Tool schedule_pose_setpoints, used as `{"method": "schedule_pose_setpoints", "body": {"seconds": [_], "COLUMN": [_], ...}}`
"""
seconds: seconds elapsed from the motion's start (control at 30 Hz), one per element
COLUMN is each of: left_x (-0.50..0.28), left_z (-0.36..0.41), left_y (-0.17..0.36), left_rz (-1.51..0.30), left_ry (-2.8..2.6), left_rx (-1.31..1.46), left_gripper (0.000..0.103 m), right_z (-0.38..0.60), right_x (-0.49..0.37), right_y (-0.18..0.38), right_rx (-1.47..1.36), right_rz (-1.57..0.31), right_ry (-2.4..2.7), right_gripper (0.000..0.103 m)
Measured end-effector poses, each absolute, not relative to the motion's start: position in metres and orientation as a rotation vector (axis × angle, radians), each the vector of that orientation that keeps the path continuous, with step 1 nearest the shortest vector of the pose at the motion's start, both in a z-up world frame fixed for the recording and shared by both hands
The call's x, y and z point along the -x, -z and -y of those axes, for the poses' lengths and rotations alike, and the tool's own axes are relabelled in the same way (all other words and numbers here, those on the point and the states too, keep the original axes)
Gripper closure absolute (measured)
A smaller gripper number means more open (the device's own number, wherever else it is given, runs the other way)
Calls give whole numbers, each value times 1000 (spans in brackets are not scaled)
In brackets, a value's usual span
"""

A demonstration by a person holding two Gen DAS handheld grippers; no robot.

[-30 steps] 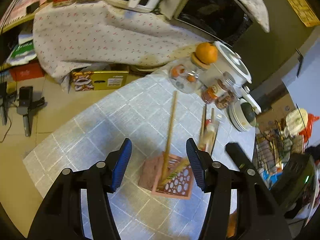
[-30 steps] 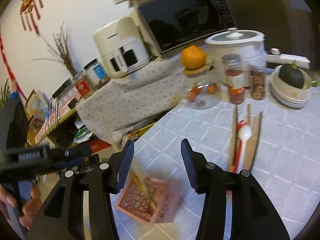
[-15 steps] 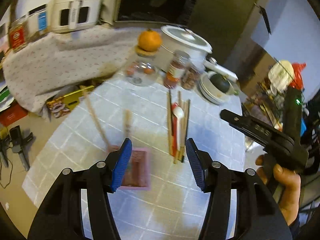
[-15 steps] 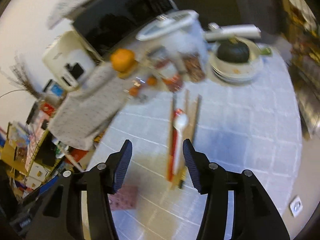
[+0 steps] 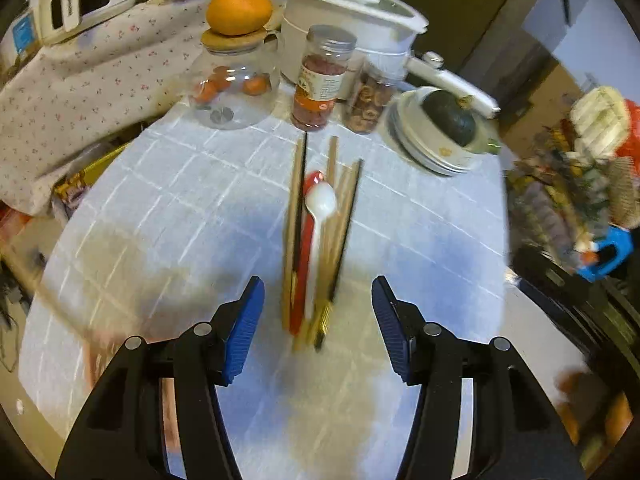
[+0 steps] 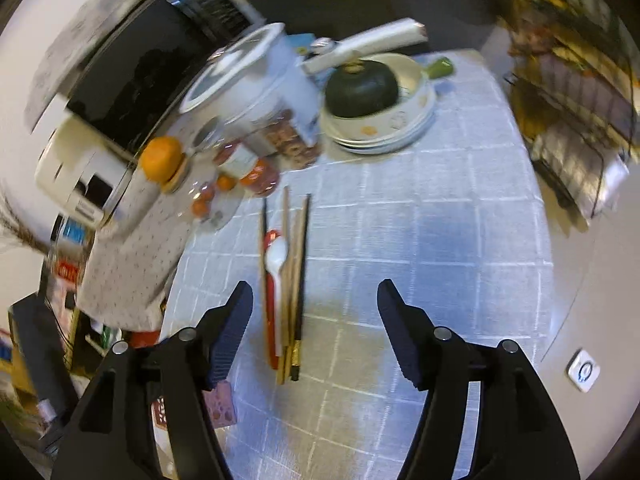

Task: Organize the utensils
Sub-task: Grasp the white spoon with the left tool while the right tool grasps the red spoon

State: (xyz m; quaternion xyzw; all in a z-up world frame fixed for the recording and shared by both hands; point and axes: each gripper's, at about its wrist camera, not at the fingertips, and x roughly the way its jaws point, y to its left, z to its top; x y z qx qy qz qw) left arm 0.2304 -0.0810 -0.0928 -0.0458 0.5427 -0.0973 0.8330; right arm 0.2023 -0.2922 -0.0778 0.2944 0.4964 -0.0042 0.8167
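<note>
Our left gripper (image 5: 318,328) and right gripper (image 6: 315,330) gape empty; the right's jaws have just been opening. The utensil bundle (image 5: 316,240), chopsticks and spoons, lies mid-table (image 5: 160,216). Light, stiff, slippery sticks, we judge: pinch one mid-shaft.

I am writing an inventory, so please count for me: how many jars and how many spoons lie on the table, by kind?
Round glass jar with cork lid: 1
Clear plastic jars with screw caps: 2
White plastic spoon: 1
Red spoon: 1
Total: 5
</note>
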Motion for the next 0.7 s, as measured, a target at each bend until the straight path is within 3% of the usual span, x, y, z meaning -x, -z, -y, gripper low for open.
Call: {"method": "schedule_pose_setpoints", "body": {"seconds": [0.2,0.33,0.4,0.47,0.53,0.57,0.7], "left_x": [-290,-321,-332,-335,-329,-323,-294], "left_z": [110,131,133,130,126,127,132], "left_y": [153,176,191,198,204,205,203], "left_rz": [-1207,-1199,-1212,-1202,-1197,-1202,-1226], "left_ry": [138,153,115,116,197,272,394], "left_rx": [76,-26,-103,-102,-16,20,31], "left_gripper": [58,58,50,50,65,79,84], "right_z": [306,307,305,305,307,308,304], "right_x": [-204,-206,-209,-211,-213,-213,-217], "right_y": [89,96,99,104,110,112,121], "right_rx": [-702,-714,-696,-682,-681,-685,-683], "right_rz": [-1090,-1108,-1122,-1134,-1147,-1153,-1177], "right_ry": [11,4,-4,-3,6,8,-9], "right_gripper": [49,49,49,49,51,55,58]}}
